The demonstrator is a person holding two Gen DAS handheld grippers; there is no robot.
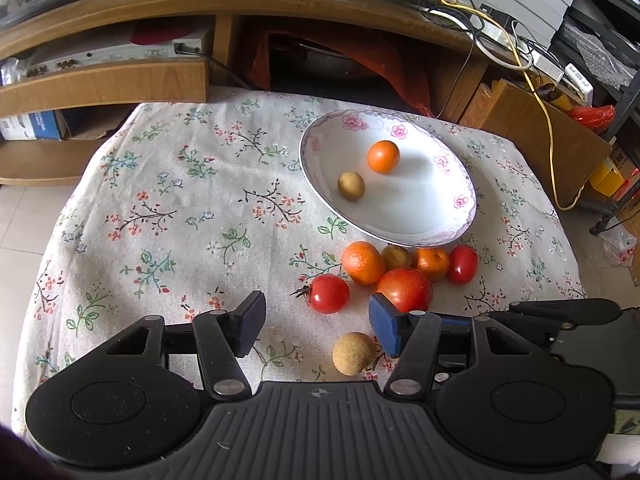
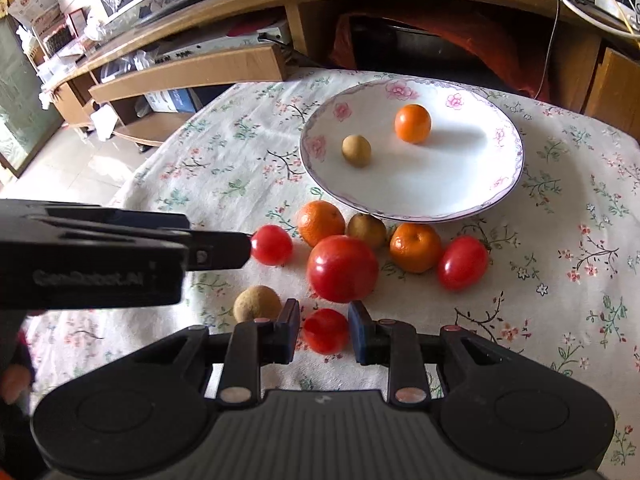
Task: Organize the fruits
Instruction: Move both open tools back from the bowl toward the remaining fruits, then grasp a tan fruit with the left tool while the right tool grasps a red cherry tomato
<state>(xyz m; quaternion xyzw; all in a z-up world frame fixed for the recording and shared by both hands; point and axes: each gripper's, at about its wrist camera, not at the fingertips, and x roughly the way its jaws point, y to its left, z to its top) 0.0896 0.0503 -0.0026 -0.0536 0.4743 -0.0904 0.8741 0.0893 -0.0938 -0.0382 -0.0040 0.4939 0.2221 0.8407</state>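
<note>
A white floral plate (image 1: 452, 224) (image 2: 504, 188) holds an orange (image 1: 383, 156) (image 2: 413, 123) and a brown longan (image 1: 351, 186) (image 2: 356, 151). In front of it lie a large tomato (image 2: 342, 267) (image 1: 405, 289), two oranges (image 2: 321, 221) (image 2: 415, 246), small tomatoes (image 2: 272, 245) (image 2: 462, 262) and a longan (image 2: 257, 304) (image 1: 353, 353). My right gripper (image 2: 323, 332) has its jaws around a small red tomato (image 2: 325, 330), with small gaps on both sides. My left gripper (image 1: 318, 326) is open and empty above the cloth, and shows in the right wrist view (image 2: 120, 248).
The fruits lie on a floral tablecloth (image 1: 180, 200) over a small table. A wooden TV cabinet (image 1: 120, 80) with devices and tangled cables (image 1: 500, 32) stands behind it. The table's edges drop to a tiled floor (image 2: 72, 160) on the left.
</note>
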